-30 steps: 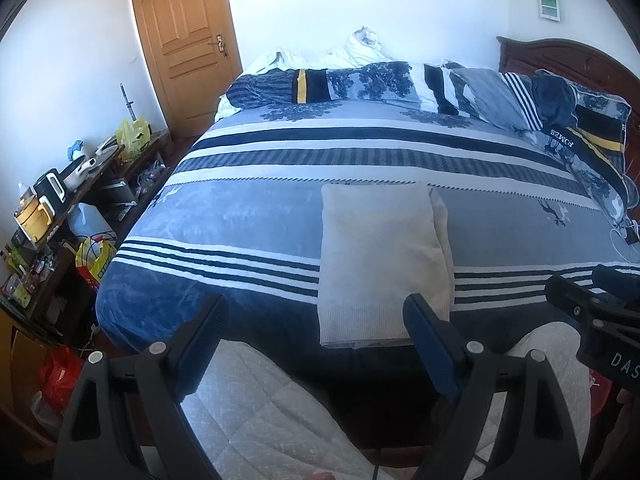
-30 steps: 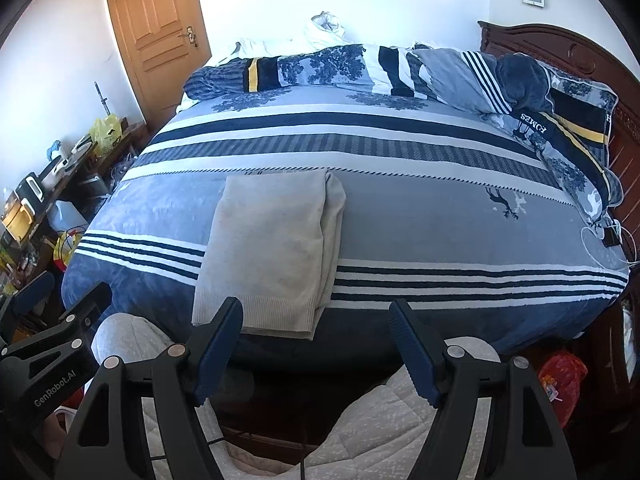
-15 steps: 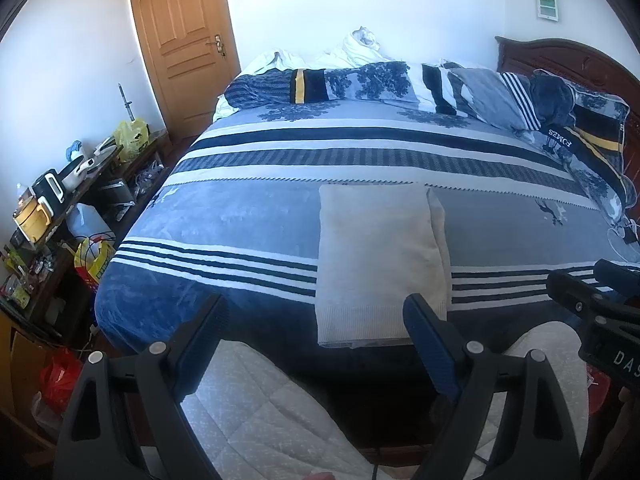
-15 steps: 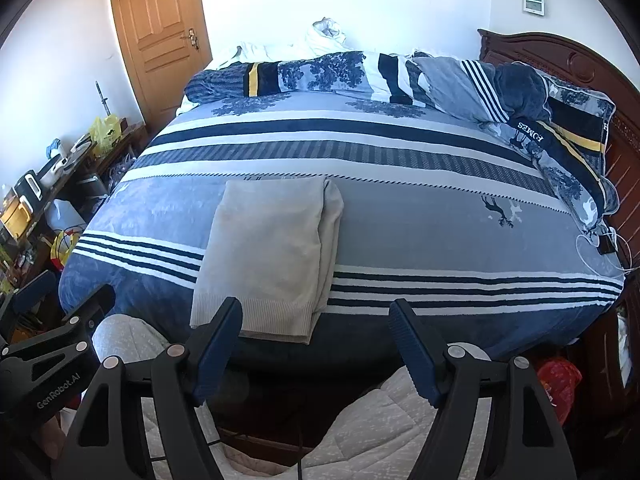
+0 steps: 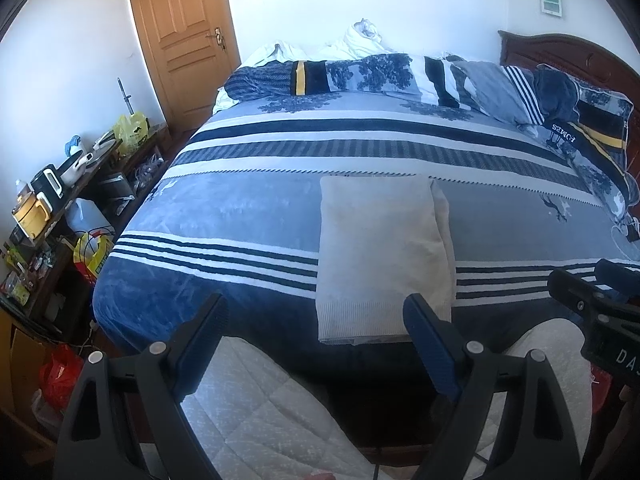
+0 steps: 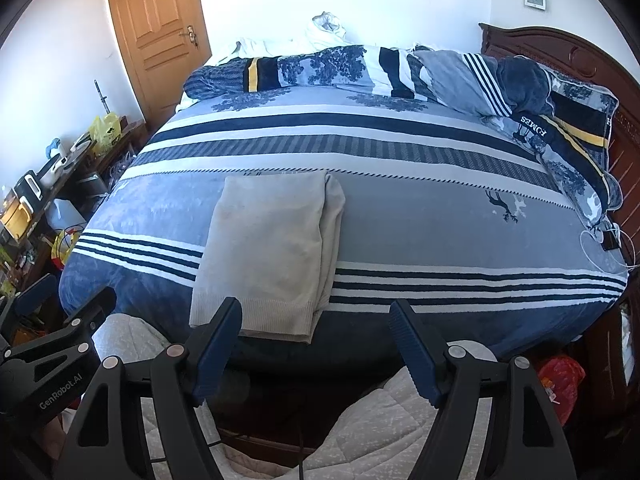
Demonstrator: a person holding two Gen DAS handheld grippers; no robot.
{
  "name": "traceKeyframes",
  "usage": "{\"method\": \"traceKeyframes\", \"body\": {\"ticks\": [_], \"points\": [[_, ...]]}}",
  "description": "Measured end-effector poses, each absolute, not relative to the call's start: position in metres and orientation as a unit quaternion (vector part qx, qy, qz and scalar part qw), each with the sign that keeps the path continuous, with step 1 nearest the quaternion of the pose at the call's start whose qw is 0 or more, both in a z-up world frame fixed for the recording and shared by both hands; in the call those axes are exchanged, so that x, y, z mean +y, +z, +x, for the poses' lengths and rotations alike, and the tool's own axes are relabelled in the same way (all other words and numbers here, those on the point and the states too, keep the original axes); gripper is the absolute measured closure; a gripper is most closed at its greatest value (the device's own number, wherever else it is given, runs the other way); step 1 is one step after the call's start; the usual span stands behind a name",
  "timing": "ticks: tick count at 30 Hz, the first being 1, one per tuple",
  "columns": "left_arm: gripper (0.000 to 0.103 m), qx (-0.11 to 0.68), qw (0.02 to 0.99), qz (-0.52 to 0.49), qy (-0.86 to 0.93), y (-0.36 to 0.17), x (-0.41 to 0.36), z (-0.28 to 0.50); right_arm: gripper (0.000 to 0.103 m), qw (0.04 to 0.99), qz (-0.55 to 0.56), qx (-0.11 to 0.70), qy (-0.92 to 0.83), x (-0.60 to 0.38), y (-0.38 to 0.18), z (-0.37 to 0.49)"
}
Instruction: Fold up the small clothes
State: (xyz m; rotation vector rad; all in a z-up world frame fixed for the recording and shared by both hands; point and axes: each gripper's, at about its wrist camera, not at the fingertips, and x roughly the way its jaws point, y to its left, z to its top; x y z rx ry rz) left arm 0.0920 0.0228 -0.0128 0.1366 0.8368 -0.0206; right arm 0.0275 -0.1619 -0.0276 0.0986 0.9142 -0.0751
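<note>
A beige knit garment [image 5: 380, 252] lies folded into a long rectangle on the blue striped bedspread [image 5: 240, 216], its ribbed hem at the near edge of the bed. It also shows in the right wrist view [image 6: 272, 252], with a folded layer showing along its right side. My left gripper [image 5: 316, 316] is open and empty, held back from the bed's near edge. My right gripper [image 6: 316, 320] is open and empty, also short of the bed and just right of the garment's hem. The right gripper shows at the right edge of the left wrist view [image 5: 592, 304].
Pillows and a rolled quilt [image 5: 360, 76] lie along the far side, by a dark wooden headboard [image 6: 560, 52]. A cluttered shelf [image 5: 52, 196] stands at the left, near a wooden door [image 5: 184, 36]. A charger cable [image 6: 608, 240] lies at the bed's right edge. My quilted trouser legs [image 5: 260, 412] are below.
Both grippers have drifted slightly, so the view shifts a little. The garment has not moved and both grippers stay open.
</note>
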Motion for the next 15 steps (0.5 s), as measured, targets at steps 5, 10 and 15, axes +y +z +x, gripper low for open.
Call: {"method": "traceKeyframes", "body": {"ticks": [5, 10, 15], "points": [[0.015, 0.415, 0.907, 0.068, -0.01, -0.022, 0.023, 0.099, 0.023, 0.891, 0.049, 0.45, -0.035, -0.161, -0.036, 0.033], [0.015, 0.43, 0.9, 0.07, -0.011, -0.037, 0.022, 0.112, 0.023, 0.883, 0.051, 0.465, -0.034, -0.163, -0.05, 0.046], [0.015, 0.436, 0.897, 0.072, -0.009, -0.054, 0.019, 0.128, 0.023, 0.872, 0.058, 0.485, -0.035, -0.17, -0.072, 0.064]]}}
